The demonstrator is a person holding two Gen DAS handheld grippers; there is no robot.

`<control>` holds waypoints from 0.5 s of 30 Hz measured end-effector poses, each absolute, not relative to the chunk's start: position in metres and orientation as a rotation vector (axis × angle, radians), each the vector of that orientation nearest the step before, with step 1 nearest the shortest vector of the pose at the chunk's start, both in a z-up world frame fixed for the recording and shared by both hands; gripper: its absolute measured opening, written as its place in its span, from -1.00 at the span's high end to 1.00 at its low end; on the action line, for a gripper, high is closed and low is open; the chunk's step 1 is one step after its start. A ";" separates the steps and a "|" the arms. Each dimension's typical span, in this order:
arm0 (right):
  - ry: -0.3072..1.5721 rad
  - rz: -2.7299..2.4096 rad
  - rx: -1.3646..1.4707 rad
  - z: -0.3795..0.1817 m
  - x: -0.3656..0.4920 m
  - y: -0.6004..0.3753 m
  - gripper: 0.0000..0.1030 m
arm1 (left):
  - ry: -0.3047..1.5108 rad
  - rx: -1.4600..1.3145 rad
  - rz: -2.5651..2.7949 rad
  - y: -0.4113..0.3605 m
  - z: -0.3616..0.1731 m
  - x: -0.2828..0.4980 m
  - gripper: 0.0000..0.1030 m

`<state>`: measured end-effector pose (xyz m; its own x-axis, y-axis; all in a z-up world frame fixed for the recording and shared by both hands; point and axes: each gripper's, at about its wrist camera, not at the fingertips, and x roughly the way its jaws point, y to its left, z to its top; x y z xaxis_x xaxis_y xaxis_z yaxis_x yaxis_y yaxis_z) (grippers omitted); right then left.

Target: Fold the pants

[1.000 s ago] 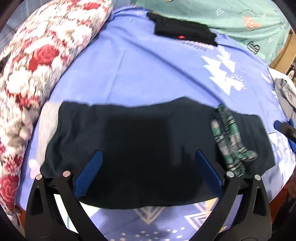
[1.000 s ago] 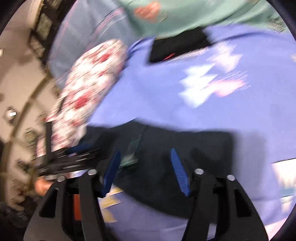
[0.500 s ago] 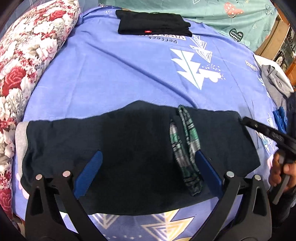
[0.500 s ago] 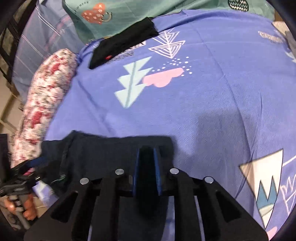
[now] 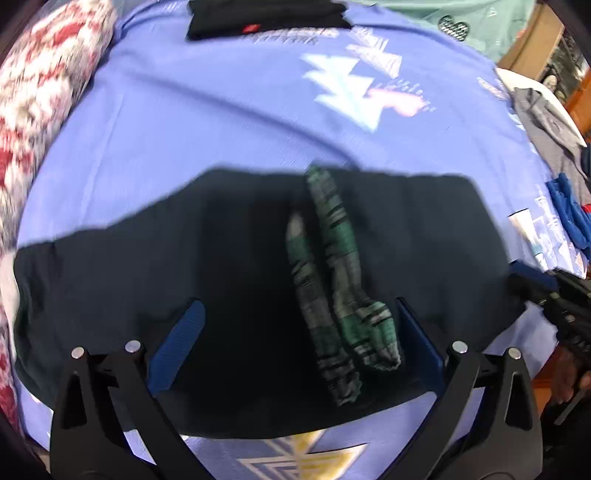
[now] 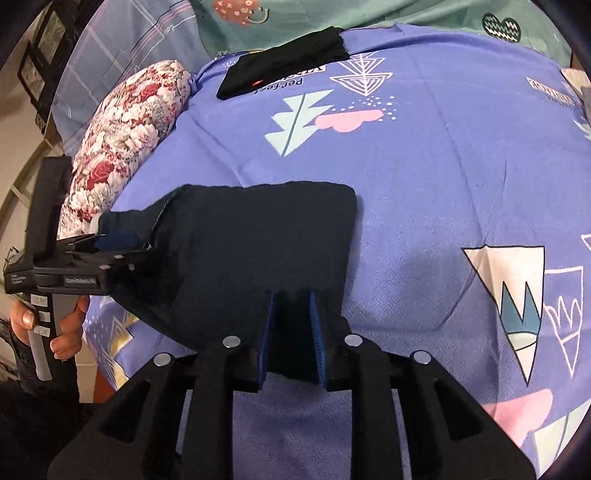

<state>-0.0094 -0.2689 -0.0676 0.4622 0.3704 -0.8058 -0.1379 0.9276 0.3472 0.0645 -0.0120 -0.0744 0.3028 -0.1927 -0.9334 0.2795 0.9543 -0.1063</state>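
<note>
The dark navy pants lie flat across the purple bedsheet, with a green plaid inner pocket turned out on top. My left gripper is open just above the near edge of the pants, touching nothing. My right gripper is shut on the right end of the pants. The left gripper also shows at the far left of the right wrist view, at the other end of the pants.
A folded black garment lies at the far side of the bed. A floral bolster runs along the left. Grey clothing and blue clothing lie at the right edge. A teal sheet is behind.
My right gripper closed on the right end of the pants. My left gripper stayed open and shifted right along the pants toward the plaid pocket.
</note>
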 end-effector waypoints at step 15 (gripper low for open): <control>1.058 0.328 0.194 -0.073 -0.022 -0.267 0.51 | 1.222 -0.046 -0.329 0.024 -0.076 0.051 -0.96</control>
<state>-0.0217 -0.2670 -0.0727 0.4485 0.3553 -0.8201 -0.1711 0.9347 0.3114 0.0505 0.0240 -0.0761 0.3008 -0.2723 -0.9140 0.2236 0.9518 -0.2100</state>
